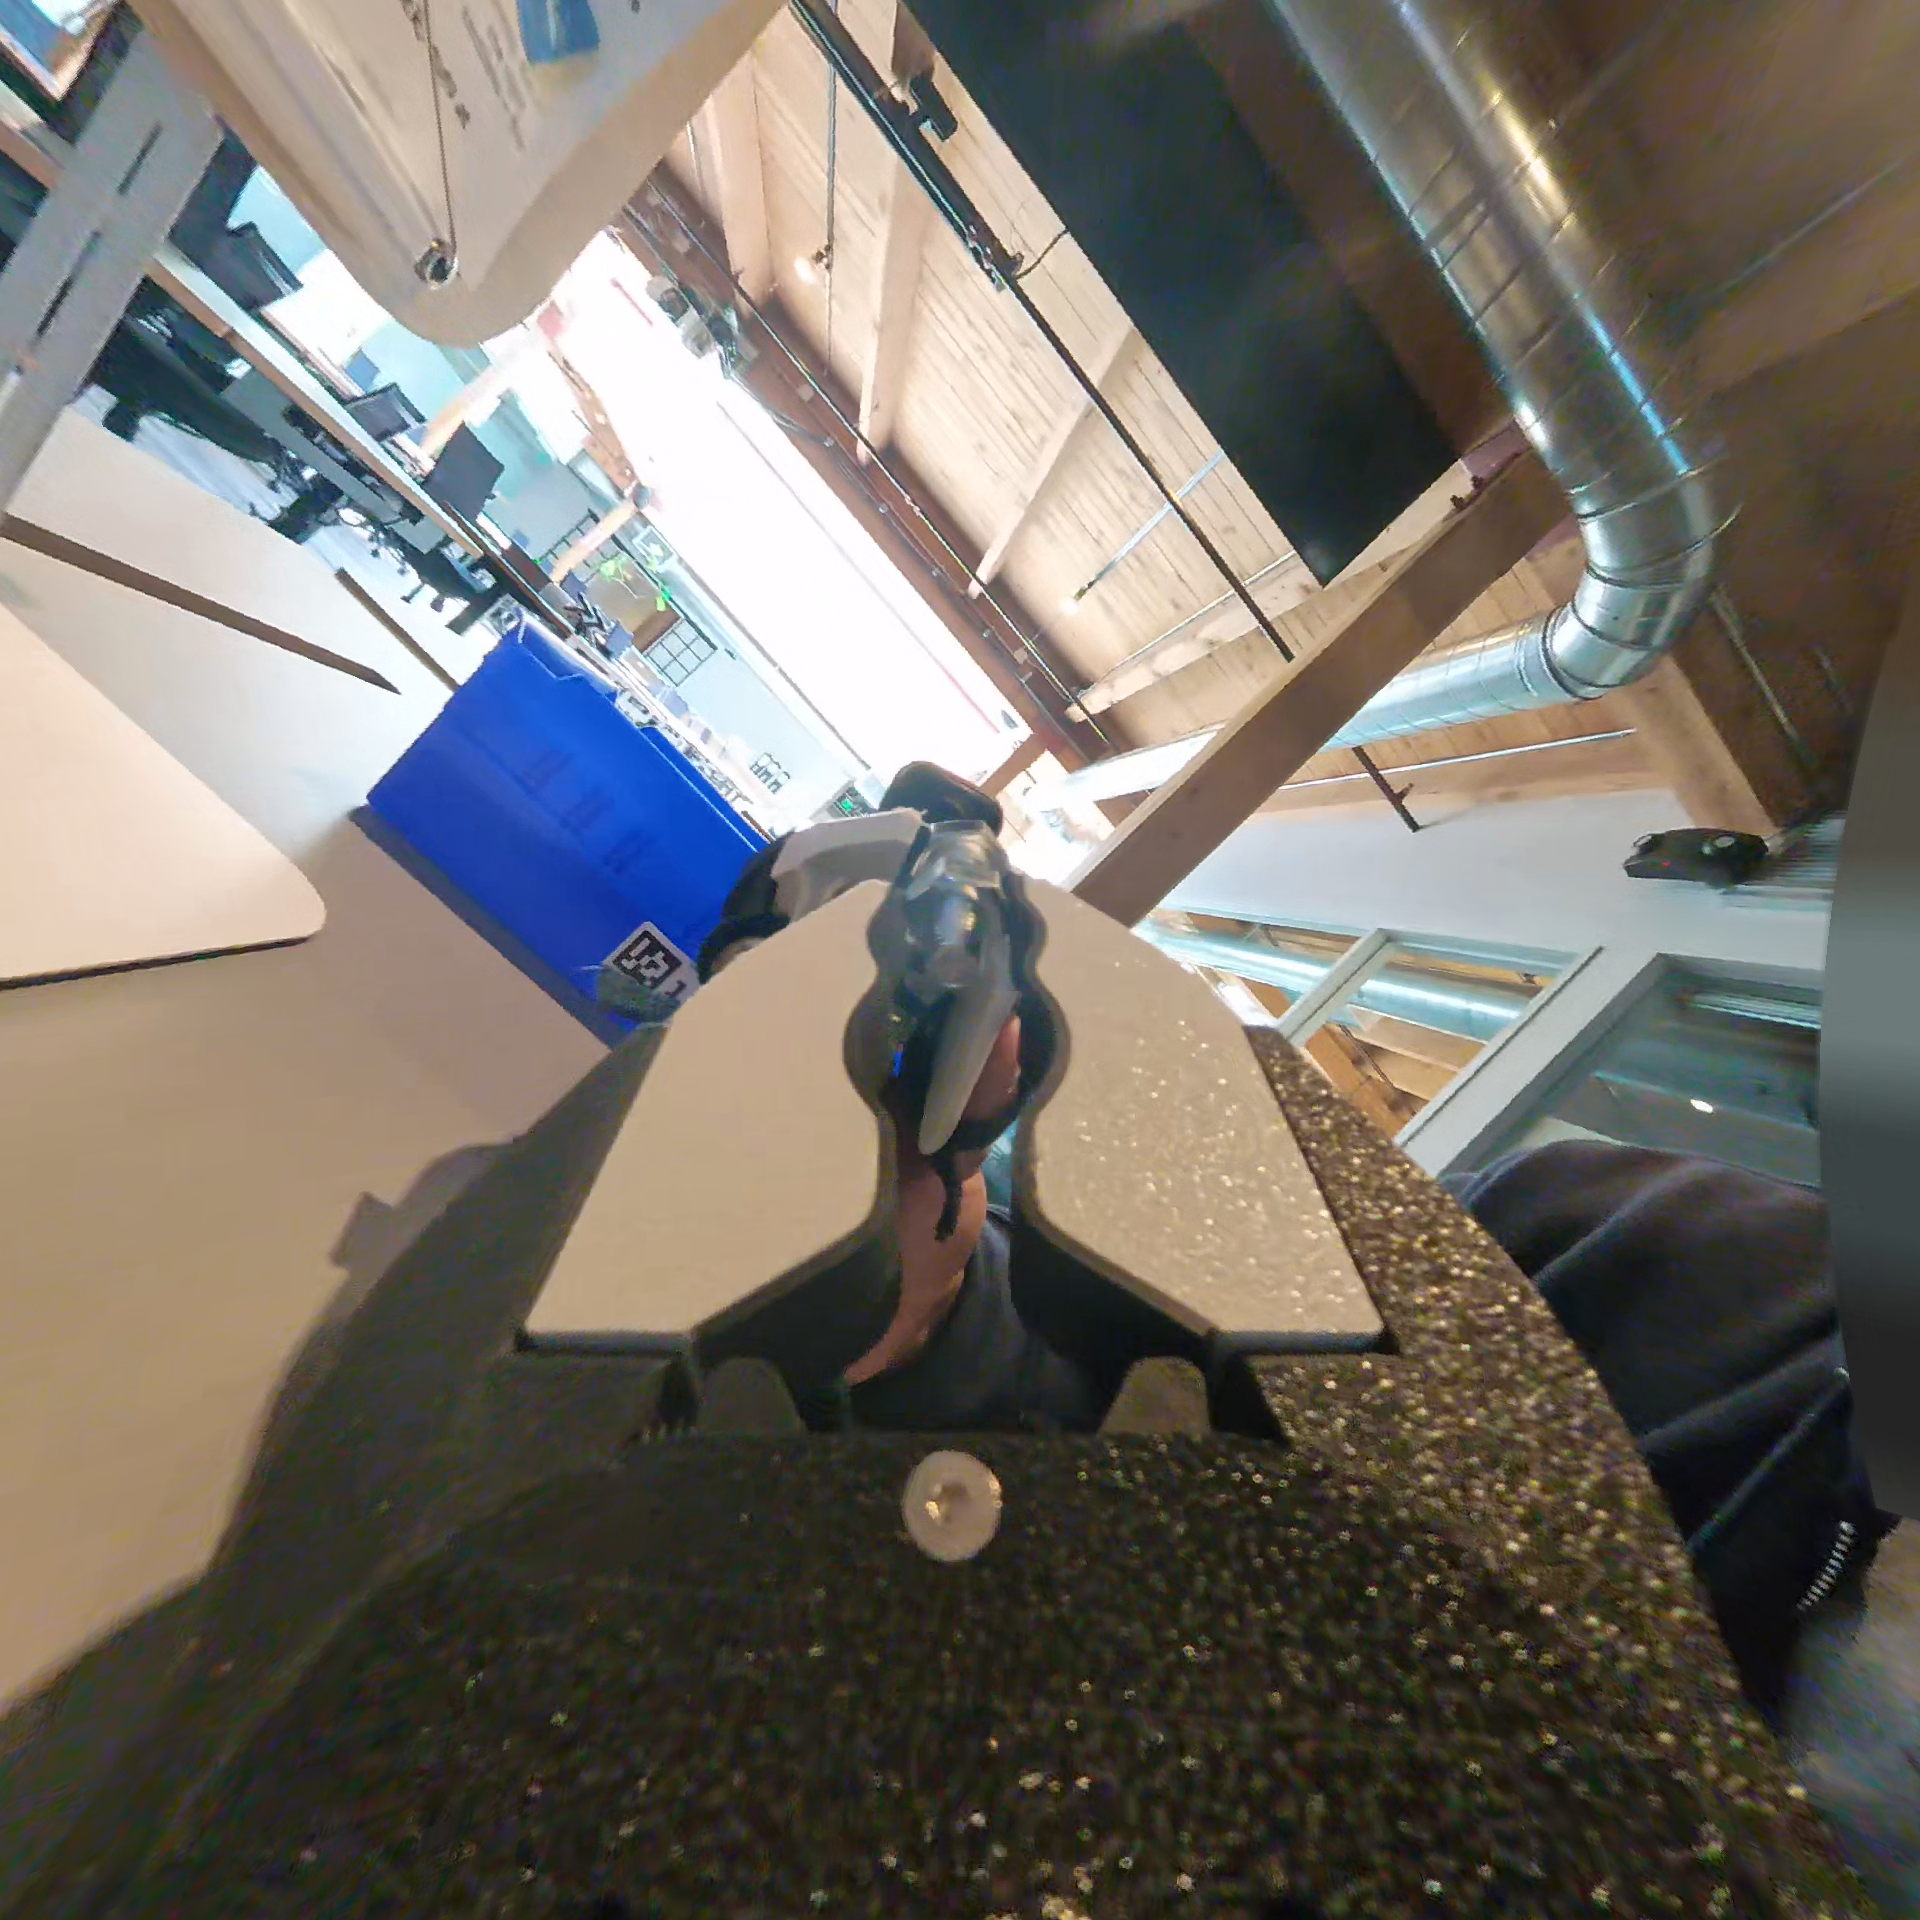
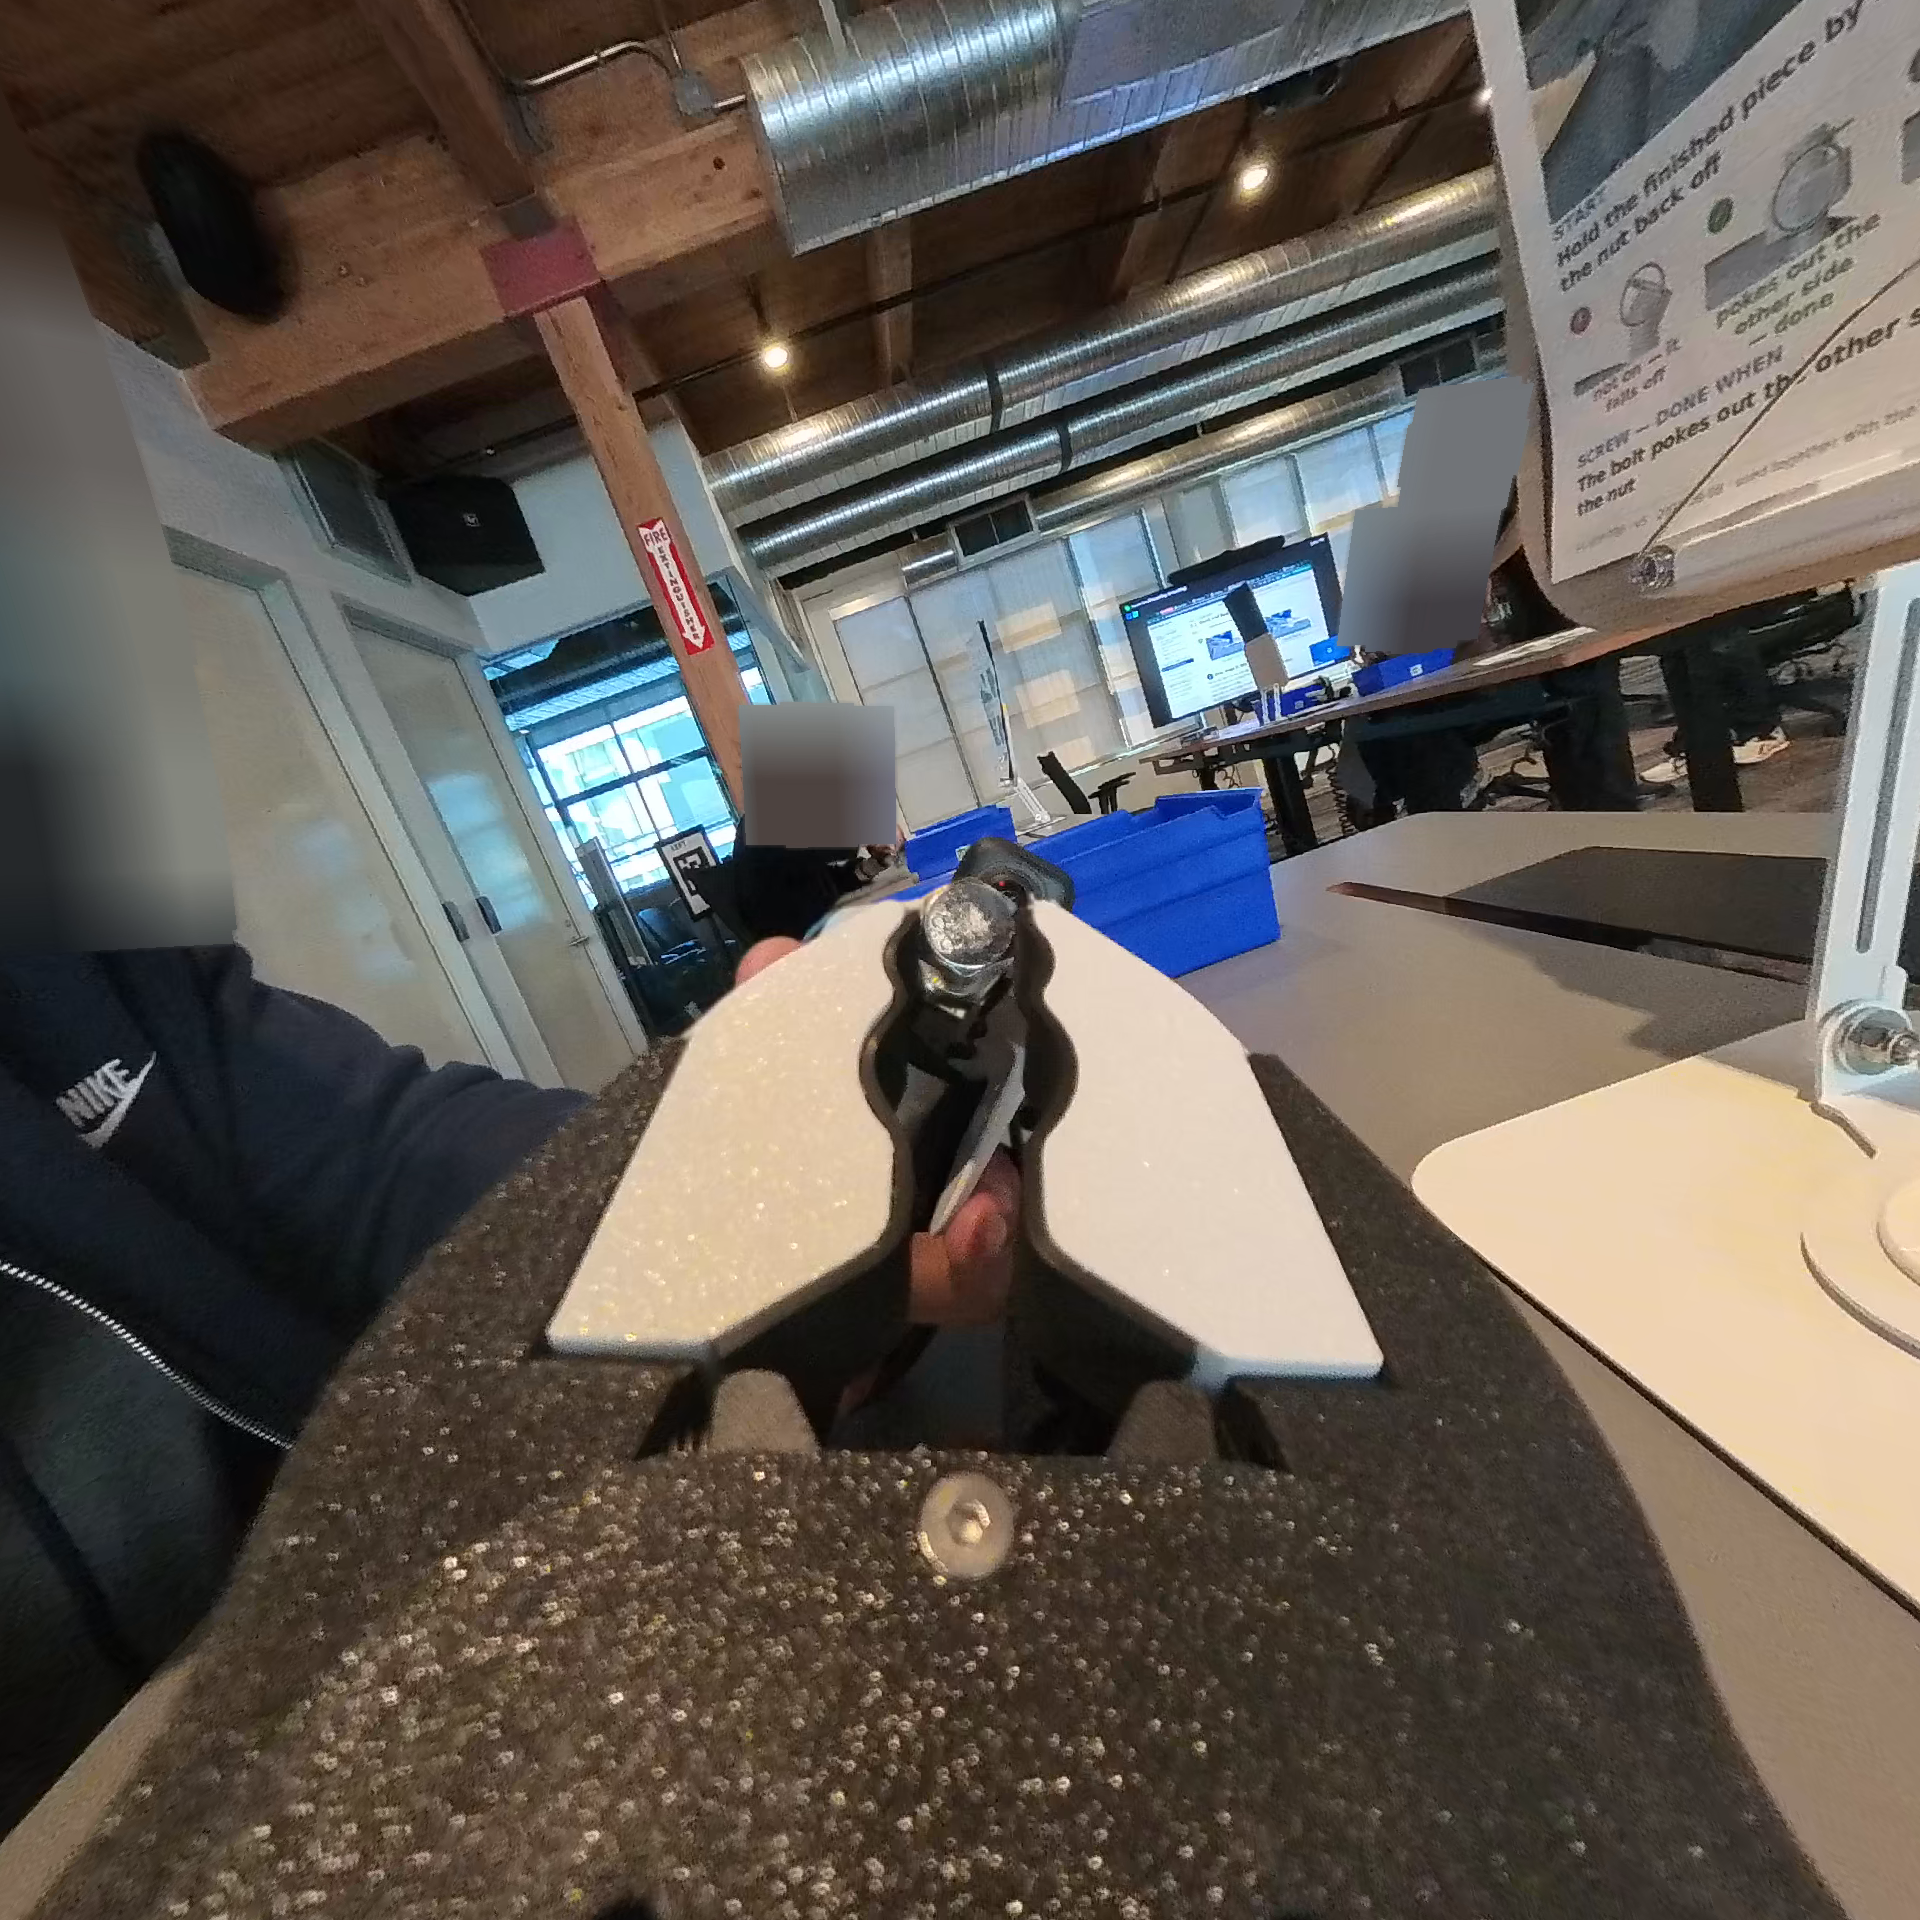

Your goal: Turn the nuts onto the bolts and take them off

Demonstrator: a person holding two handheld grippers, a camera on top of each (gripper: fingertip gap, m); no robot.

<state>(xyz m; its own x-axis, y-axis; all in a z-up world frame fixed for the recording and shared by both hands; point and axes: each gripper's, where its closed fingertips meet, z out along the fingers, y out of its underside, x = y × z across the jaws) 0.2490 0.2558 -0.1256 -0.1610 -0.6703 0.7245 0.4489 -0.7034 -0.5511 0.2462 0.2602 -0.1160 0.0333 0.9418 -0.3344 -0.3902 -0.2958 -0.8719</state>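
Both grippers are held up above the table, tip to tip and facing each other. My left gripper [image 1: 948,902] is shut on a shiny metal hex nut [image 1: 943,930] at its fingertips. My right gripper [image 2: 968,914] is shut on a bolt [image 2: 968,930], whose round scuffed head faces the camera. The right gripper's white finger [image 1: 958,1070] shows edge-on just behind the nut. In the right wrist view the left gripper's finger [image 2: 985,1132] and a person's hand [image 2: 966,1257] show between the jaws. Where nut and bolt meet is hidden.
A blue bin [image 2: 1164,883] stands on the grey table [image 2: 1455,997] behind the grippers and also shows in the left wrist view [image 1: 561,810]. A white stand base [image 2: 1662,1247] with an instruction sheet [image 2: 1704,270] is at the right. A person in a dark hoodie [image 2: 156,1195] is close on the left. The tips of both grippers are at nearly the same place.
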